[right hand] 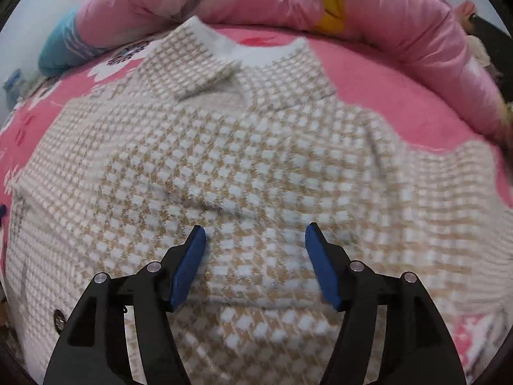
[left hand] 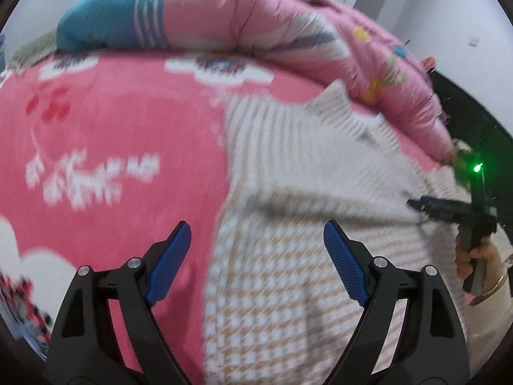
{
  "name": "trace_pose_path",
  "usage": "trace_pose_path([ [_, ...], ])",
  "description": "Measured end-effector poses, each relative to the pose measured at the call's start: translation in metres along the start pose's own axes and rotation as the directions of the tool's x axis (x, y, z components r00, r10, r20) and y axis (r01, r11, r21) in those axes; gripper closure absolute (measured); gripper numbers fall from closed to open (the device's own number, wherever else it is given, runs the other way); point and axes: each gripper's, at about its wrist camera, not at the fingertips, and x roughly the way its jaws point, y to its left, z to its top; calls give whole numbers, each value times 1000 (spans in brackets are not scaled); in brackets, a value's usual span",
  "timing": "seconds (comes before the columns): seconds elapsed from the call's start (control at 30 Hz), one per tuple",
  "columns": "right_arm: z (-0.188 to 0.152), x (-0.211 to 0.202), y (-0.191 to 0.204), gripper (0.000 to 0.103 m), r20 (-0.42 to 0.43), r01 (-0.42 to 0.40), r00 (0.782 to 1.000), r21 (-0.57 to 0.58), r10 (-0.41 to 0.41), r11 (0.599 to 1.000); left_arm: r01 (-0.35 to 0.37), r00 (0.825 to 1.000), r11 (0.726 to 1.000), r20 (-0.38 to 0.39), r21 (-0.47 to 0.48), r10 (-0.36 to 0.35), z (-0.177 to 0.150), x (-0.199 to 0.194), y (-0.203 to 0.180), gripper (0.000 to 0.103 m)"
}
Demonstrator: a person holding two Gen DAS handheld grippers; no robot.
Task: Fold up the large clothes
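Lying flat on the bedspread (right hand: 384, 73), a checked beige-and-white sweater (right hand: 243, 147).

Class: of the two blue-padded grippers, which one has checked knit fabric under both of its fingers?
The right gripper: both pads hang over the beige-and-white checked knitted sweater. The left gripper straddles the sweater's edge, one finger over the pink flowered blanket.

White wall (left hand: 449, 9) — pink floral bedspread (left hand: 112, 134) — rolled quilt (left hand: 243, 16).

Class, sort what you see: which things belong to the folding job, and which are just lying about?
Job: beige-and-white checked knit sweater; open left gripper; open right gripper.

Lying about: pink floral bedsheet; rolled pink quilt; blue striped pillow.
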Motion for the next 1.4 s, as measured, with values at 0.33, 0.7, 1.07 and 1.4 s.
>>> trace_pose_path([
  [0.33, -7, 14, -4, 29, 44, -18, 999, 73, 15, 997, -47, 990, 993, -128, 105, 61, 29, 94, -43, 19],
  [0.7, -59, -102, -140, 29, 210, -91, 978, 334, 20, 938, -154, 985, 963, -46, 223, 168, -5, 116, -56, 8],
  [1.07, -153, -142, -409, 41, 216, -89, 951, 877, -220, 473, -155, 986, 963, -28, 222, 166, -13, 103, -51, 8],
  [1.4, -167, -129, -414, 49, 144, -64, 966, 939, -216, 339, -153, 986, 963, -28, 220, 163, -15, 100, -50, 8],
])
